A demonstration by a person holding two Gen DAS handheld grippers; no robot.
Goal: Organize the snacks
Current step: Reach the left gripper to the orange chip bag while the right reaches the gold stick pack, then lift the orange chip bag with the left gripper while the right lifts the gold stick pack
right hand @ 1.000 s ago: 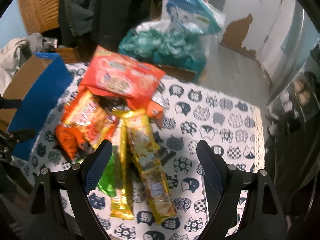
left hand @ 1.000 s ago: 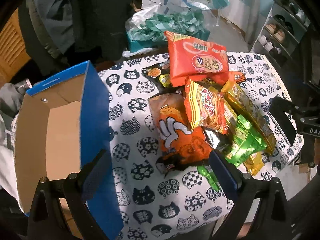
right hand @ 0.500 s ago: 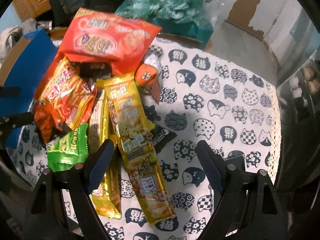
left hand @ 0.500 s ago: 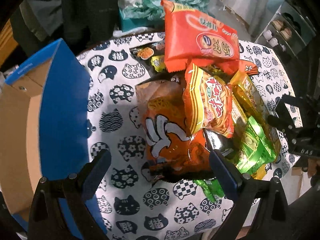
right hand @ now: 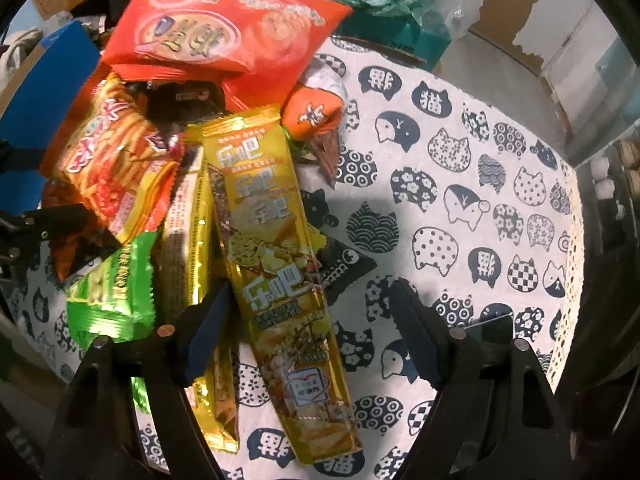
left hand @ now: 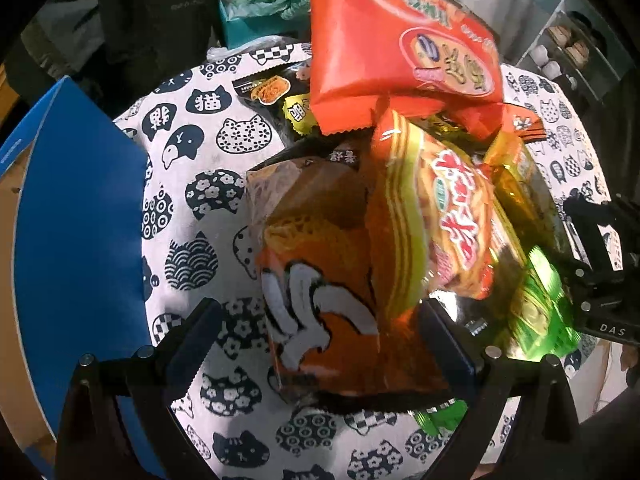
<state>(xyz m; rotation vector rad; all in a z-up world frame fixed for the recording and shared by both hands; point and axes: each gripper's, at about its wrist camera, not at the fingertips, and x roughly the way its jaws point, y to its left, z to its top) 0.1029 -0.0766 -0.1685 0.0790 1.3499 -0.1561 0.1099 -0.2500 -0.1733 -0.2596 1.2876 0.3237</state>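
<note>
Left wrist view: the left gripper is spread wide, its fingers on either side of the orange noodle bag, holding nothing.
Right wrist view: the right gripper is spread wide around the lower part of the long gold snack pack, not clamping it.
Snack pile: beyond the left tongs, the striped stick-snack bag lies on the orange noodle bag; the big red bag tops the far end.
Green packet: just left of the right tongs' left finger.
Blue cardboard box: left of the left tongs.
Cat-print tablecloth: under everything.
</note>
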